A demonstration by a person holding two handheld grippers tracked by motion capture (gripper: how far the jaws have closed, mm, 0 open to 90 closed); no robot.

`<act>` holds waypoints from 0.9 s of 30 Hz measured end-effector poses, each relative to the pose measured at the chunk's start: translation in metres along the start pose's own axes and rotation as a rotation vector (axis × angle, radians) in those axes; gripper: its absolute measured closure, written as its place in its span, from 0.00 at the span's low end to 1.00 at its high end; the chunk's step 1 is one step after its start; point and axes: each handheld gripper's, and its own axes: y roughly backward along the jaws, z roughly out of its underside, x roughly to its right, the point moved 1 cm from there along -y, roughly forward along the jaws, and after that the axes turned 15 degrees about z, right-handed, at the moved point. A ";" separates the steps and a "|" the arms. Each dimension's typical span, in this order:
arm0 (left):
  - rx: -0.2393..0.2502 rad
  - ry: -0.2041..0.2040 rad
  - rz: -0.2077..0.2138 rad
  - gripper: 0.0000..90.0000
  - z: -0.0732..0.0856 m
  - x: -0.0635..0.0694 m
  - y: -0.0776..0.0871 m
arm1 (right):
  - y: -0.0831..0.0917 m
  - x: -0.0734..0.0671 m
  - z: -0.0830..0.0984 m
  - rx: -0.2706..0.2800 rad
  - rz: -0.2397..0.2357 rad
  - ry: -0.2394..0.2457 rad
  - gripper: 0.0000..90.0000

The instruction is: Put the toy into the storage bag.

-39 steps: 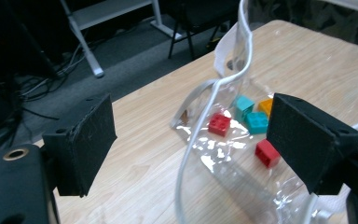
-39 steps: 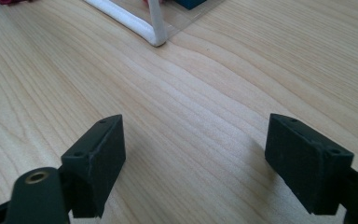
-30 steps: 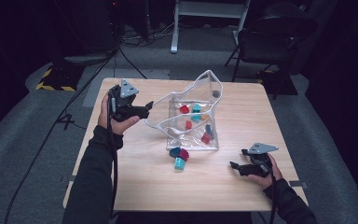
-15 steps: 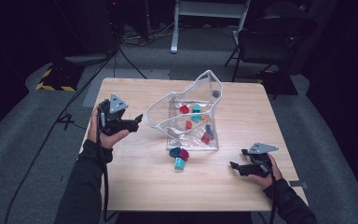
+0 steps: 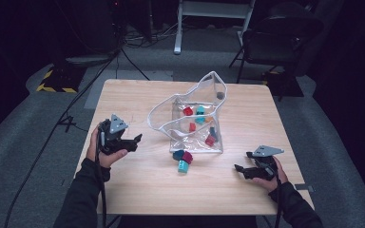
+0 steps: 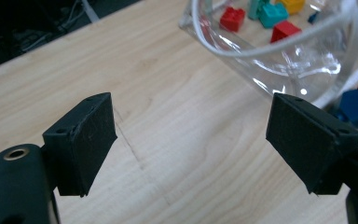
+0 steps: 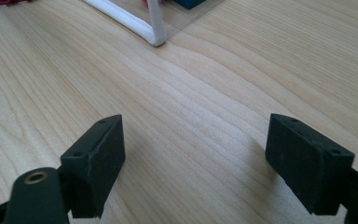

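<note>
Left hand-held gripper (image 5: pixel 135 140) sits low near the left edge of the surface (image 5: pixel 138 190), the person's left hand (image 5: pixel 105 151) wrapped round its body, the forearm coming in from the near edge. Its jaws point toward the middle of the surface and stand wide apart with nothing between them; in its own view only bare wood shows between the two black pads (image 6: pixel 91 142). It has come down and nearer the person's edge since a second ago.

Just beyond those jaws lies a clear plastic bag (image 5: pixel 195 118) with white piping along its rim, slumped around the middle of the surface, its mouth gaping toward the left edge. Small bricks show through it: red, teal, one dark blue. Three more bricks (image 5: pixel 182 158) lie outside, against the bag's near side: a dark blue one, a dark red one, and a teal one nearest the person. Glare and folds in the plastic blur the bricks inside, so I cannot count them.

Right hand-held gripper (image 5: pixel 241 168) rests near the right near corner, held in the right hand (image 5: pixel 268 172), well apart from the bag. Its jaws are released too, spread over bare wood, with a corner of the bag's white piping (image 7: pixel 140 28) farther off, cut by the top of that view.
</note>
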 end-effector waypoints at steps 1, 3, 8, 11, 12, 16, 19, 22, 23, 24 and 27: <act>-0.010 -0.002 0.005 0.18 0.004 0.002 -0.002 | 0.000 0.000 0.000 0.000 0.000 0.000 0.22; -0.026 0.001 0.018 0.18 0.011 0.004 -0.007 | 0.000 0.000 0.000 0.000 0.000 0.000 0.22; -0.074 0.002 0.050 0.18 0.027 0.011 -0.021 | 0.000 0.000 0.000 0.000 0.000 0.000 0.22; -0.113 -0.010 0.066 0.18 0.034 0.017 -0.030 | 0.000 0.000 0.000 0.000 0.000 0.000 0.22; -0.120 -0.013 0.076 0.18 0.036 0.019 -0.033 | 0.000 0.000 0.000 0.000 0.000 -0.001 0.22; -0.139 -0.018 0.107 0.19 0.041 0.028 -0.046 | 0.000 0.000 0.000 0.000 0.000 -0.001 0.22; -0.139 -0.022 0.132 0.19 0.043 0.034 -0.055 | 0.000 0.000 0.000 -0.001 0.000 -0.001 0.22; -0.132 -0.014 0.158 0.19 0.045 0.039 -0.062 | 0.000 0.000 0.000 0.000 0.000 -0.001 0.22; -0.131 -0.012 0.168 0.19 0.046 0.041 -0.065 | 0.000 0.000 0.000 0.000 0.000 0.000 0.22; -0.126 -0.009 0.176 0.19 0.046 0.043 -0.067 | 0.000 0.000 0.000 0.000 0.000 0.000 0.22; -0.122 -0.013 0.202 0.20 0.048 0.050 -0.073 | 0.000 0.000 0.000 0.000 0.000 0.000 0.22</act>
